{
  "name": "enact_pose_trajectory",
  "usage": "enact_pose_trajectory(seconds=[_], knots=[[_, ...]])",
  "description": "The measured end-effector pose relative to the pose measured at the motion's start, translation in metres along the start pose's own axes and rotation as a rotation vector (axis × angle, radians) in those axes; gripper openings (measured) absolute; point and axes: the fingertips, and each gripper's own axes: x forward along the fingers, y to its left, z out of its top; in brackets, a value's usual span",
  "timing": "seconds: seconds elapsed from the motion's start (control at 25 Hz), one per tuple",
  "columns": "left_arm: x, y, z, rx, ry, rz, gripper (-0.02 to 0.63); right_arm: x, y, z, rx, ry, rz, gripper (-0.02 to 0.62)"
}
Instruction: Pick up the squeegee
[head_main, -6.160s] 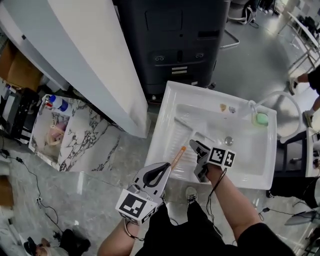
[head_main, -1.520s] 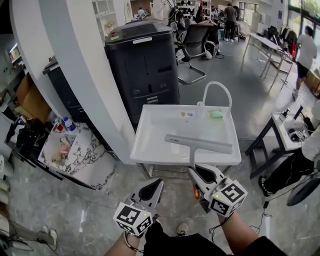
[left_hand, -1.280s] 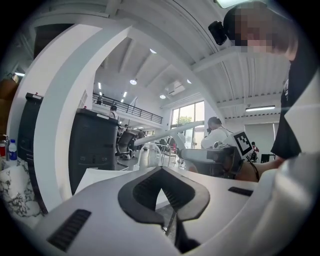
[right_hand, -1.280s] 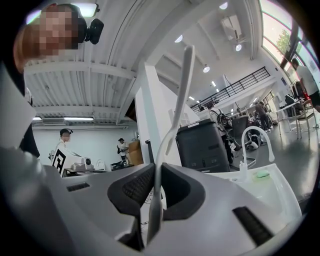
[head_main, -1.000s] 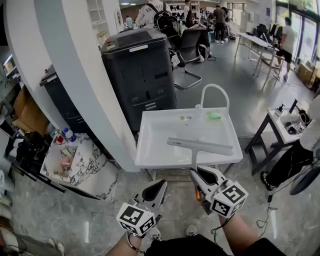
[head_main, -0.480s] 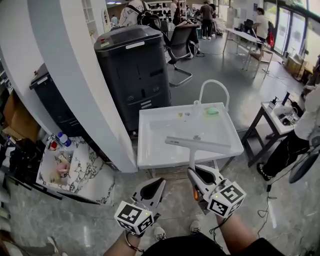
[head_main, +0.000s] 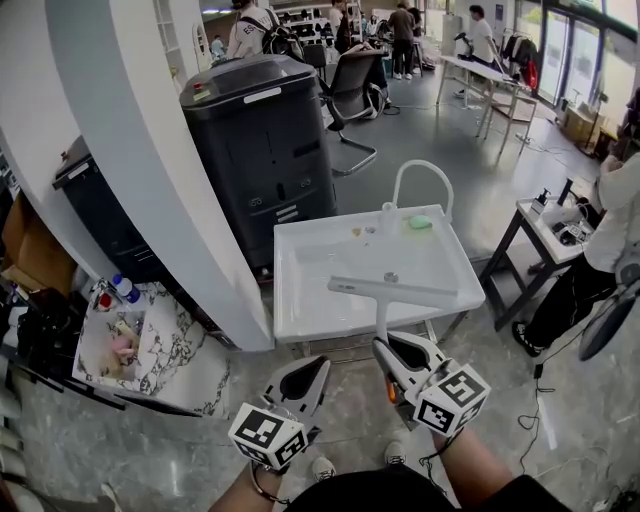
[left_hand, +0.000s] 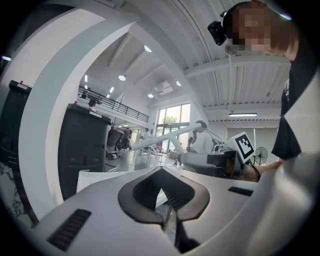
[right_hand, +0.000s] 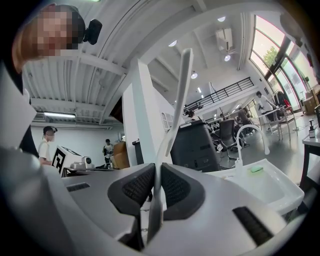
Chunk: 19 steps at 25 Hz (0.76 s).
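I count, largest first: one white pillar; one dark cabinet; one white sink on the grey floor of an open office; two tools; one squeegee; one green sponge at the sink's far right corner.
Right tool: clenched on the squeegee's handle, blade crosswise beyond its tips, seen over the sink's near edge.
Left tool: closed on nothing, just beside the right.

Open-plan office hall, large dark copier beside white column, swivel chair, desks near tall windows, people at rear, polished grey floor, free-standing white sink.
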Motion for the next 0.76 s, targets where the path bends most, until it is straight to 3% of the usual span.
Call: enact_pose_trajectory(seconds=[0.76], knots=[[0.015, -0.006, 0.006, -0.020, -0.016, 0.013, 0.015, -0.004, -0.012, 0.012, -0.022, -0.005, 0.010, 0.054]])
